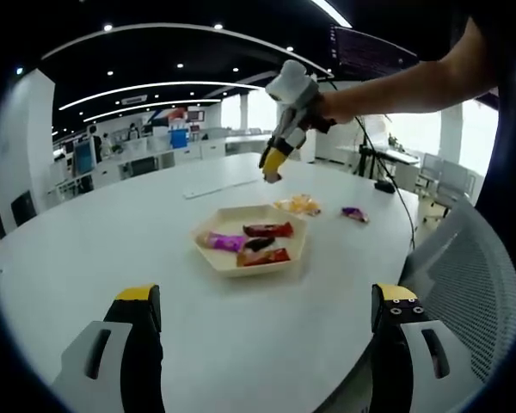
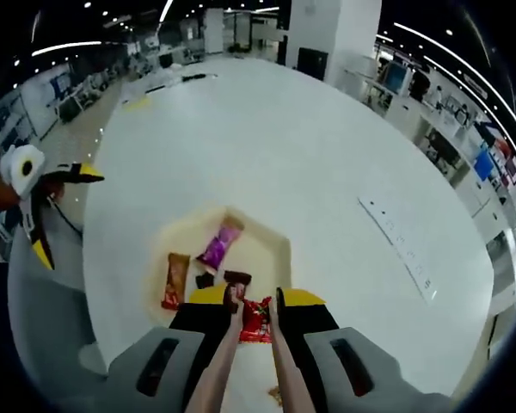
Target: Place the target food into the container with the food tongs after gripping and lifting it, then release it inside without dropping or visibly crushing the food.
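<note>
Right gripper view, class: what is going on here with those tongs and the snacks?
A person works with a gripper in each hand. The right gripper holds food tongs, which pinch a red snack packet just over the tray's near edge. The beige tray on the white table holds several other wrapped snacks. Two more packets lie on the table beyond it. The left gripper hangs open, holding nothing.

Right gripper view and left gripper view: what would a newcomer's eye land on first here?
In the right gripper view, the right gripper presses the food tongs onto a red snack packet, just above the hexagonal tray. The tray sits on a big white table and holds a purple packet and more wrapped snacks. In the left gripper view, the left gripper stands open in front of the tray.
</note>
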